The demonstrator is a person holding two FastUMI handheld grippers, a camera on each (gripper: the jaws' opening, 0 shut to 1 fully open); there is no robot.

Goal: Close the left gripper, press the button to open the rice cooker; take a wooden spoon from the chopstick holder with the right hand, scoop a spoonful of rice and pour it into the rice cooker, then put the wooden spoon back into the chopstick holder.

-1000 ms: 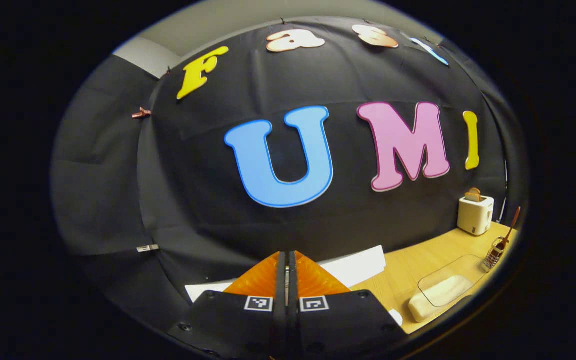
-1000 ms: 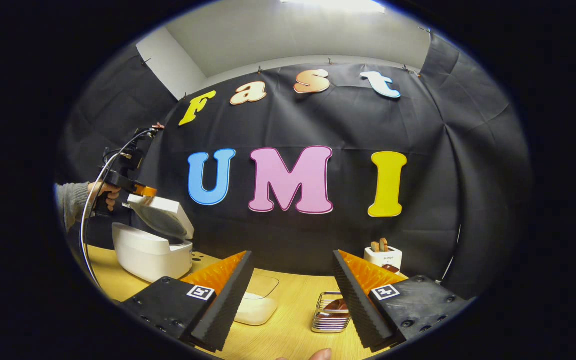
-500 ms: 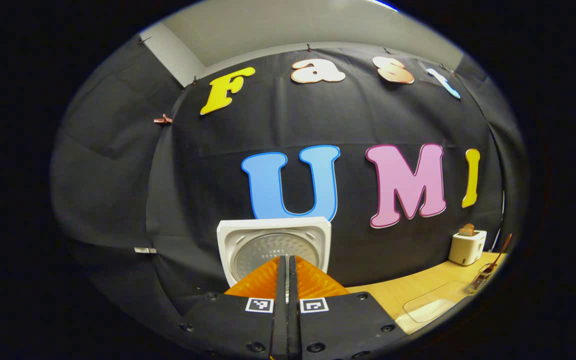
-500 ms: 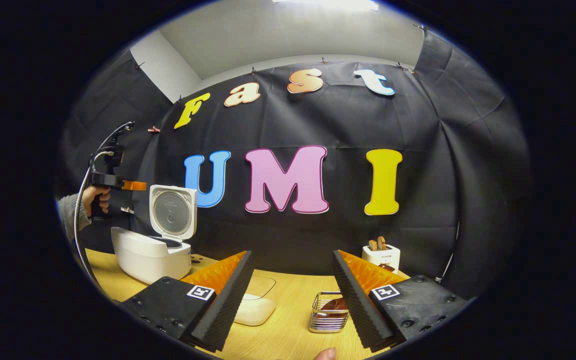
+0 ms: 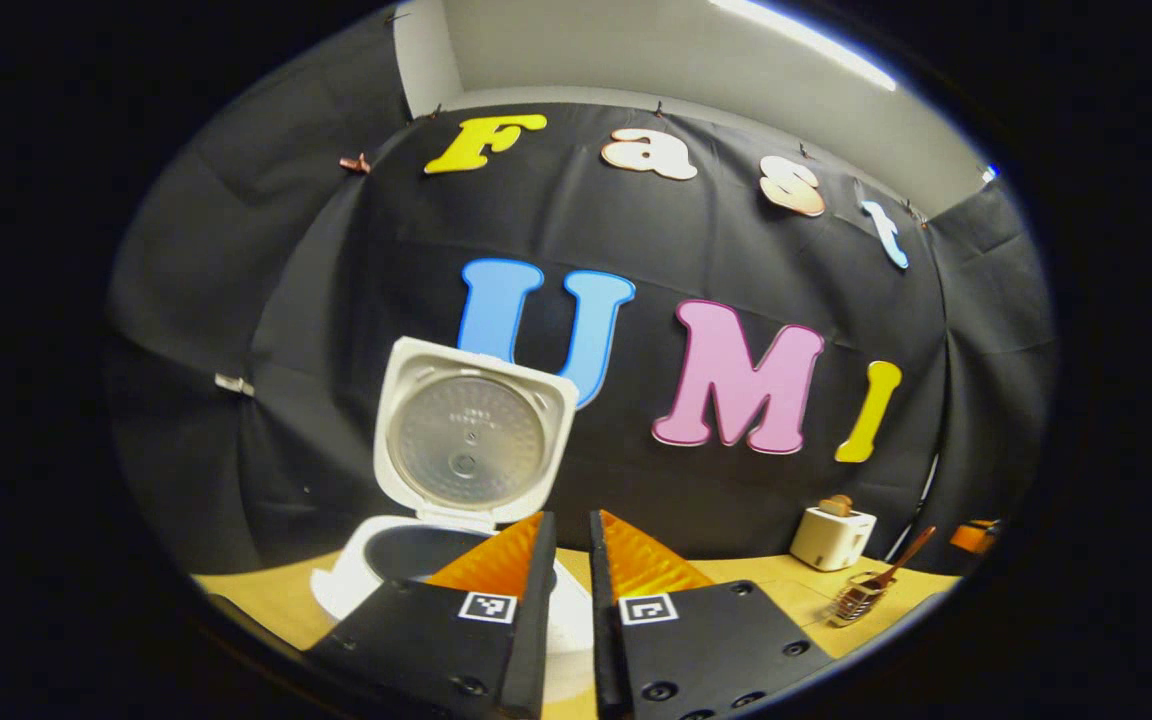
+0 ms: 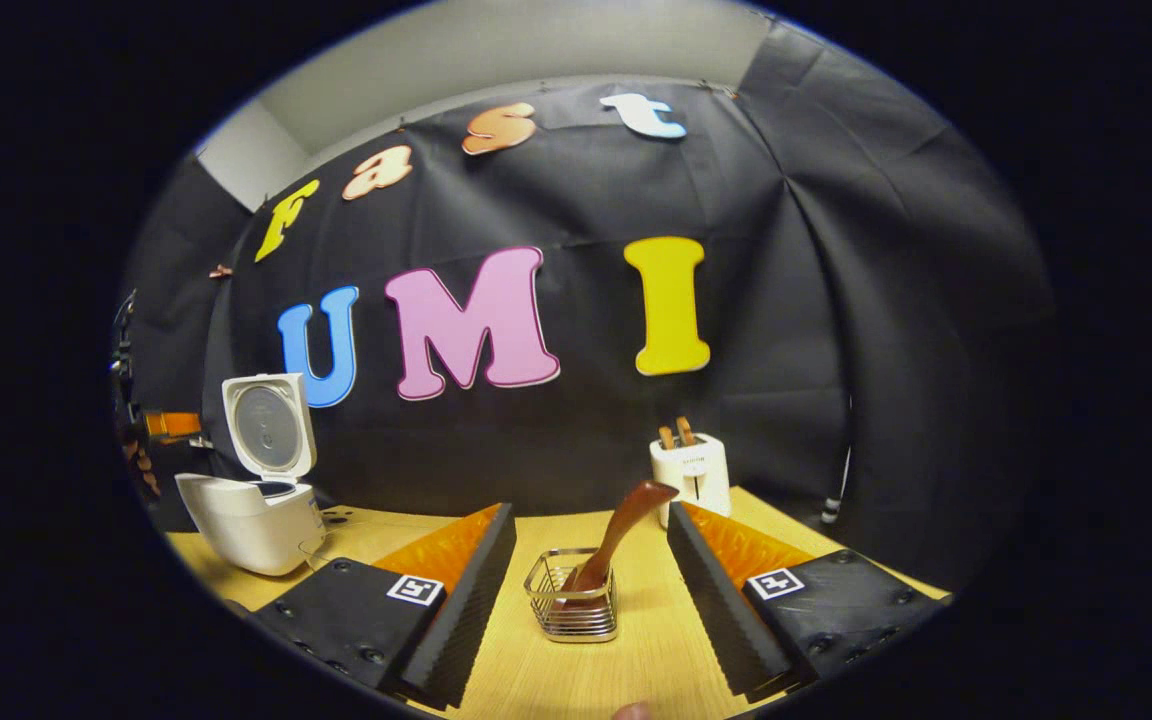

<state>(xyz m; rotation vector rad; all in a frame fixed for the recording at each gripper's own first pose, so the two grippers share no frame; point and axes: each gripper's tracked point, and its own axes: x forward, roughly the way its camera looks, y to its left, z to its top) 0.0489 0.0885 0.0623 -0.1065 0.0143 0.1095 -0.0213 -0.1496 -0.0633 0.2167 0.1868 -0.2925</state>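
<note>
Right gripper view: wooden spoon [image 6: 621, 535] is leaning in the chopstick holder [image 6: 573, 606] on the worktop [image 6: 636, 650], centred ahead of the wide-open, empty right gripper [image 6: 586, 600]. Rice cooker [image 6: 254, 500] is standing open at left. Next, I judge, comes closing on the spoon's handle.

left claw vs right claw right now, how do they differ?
The left claw has its orange-backed fingers nearly together, a narrow gap between them; the right claw is spread wide. The left points at the open white rice cooker; the right frames the wire chopstick holder and its brown wooden spoon. Both hold nothing.
</note>
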